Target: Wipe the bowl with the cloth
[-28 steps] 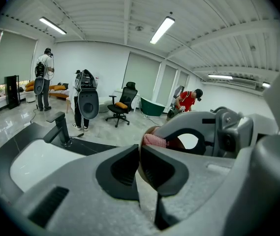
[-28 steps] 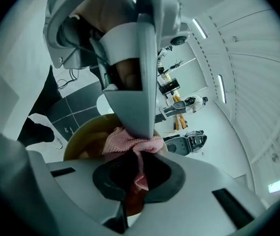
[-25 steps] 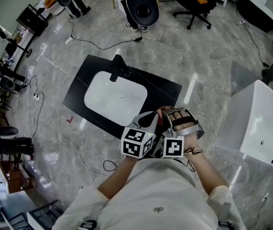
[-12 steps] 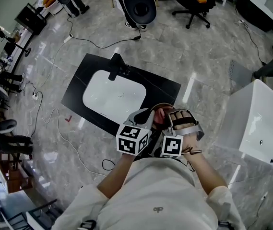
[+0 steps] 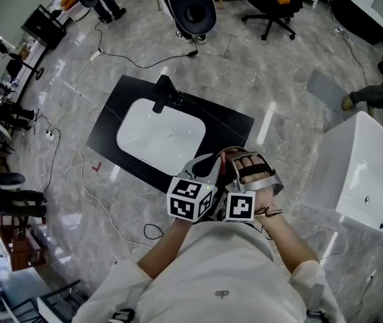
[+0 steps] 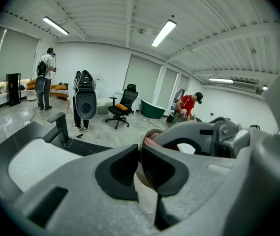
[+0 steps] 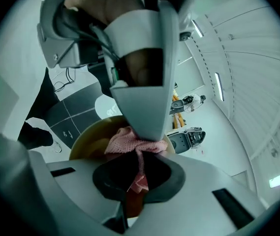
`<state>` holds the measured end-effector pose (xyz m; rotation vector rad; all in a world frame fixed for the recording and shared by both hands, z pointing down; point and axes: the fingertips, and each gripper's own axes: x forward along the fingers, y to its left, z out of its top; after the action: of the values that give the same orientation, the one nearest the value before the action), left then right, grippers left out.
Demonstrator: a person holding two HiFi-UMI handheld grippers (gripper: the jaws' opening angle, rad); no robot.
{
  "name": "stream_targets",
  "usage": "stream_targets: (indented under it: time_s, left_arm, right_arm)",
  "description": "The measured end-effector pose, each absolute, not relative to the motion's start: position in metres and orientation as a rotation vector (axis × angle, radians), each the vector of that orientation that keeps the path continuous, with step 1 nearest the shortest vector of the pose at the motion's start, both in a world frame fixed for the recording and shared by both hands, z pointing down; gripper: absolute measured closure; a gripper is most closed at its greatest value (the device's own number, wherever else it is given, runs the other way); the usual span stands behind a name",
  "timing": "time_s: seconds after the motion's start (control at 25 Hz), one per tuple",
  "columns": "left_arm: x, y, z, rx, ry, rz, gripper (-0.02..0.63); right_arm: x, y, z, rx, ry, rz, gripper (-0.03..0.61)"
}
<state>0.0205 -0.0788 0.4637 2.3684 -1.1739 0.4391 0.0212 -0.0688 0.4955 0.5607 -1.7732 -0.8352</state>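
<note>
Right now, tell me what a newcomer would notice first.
The left gripper pinches the rim of a tan round bowl before the person's chest, while the right gripper holds a pink mesh cloth inside it. Beyond, a white sink in a black slab lies on the floor.

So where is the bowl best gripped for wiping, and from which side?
Probably the thin rim of the bowl, one jaw inside the wall and one outside, coming from the side away from the cloth. The left gripper pinches it that way, leaving the hollow open to the right gripper.
</note>
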Motion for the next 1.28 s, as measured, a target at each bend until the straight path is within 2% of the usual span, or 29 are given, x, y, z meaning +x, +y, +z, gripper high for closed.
stream_targets:
  time_s: [0.64,1.28]
  left_arm:
    - [0.009,-0.082,0.465,2.344,-1.187,0.435,0.584]
    - [0.014,-0.074,0.475,2.296,-1.132,0.406,0.584]
  right_arm:
    - [0.006,-0.028,0.515,0.242,-1.810,-0.887,0.563]
    - [0.033,-0.065,0.509,0.456,-1.714,-0.845,0.563]
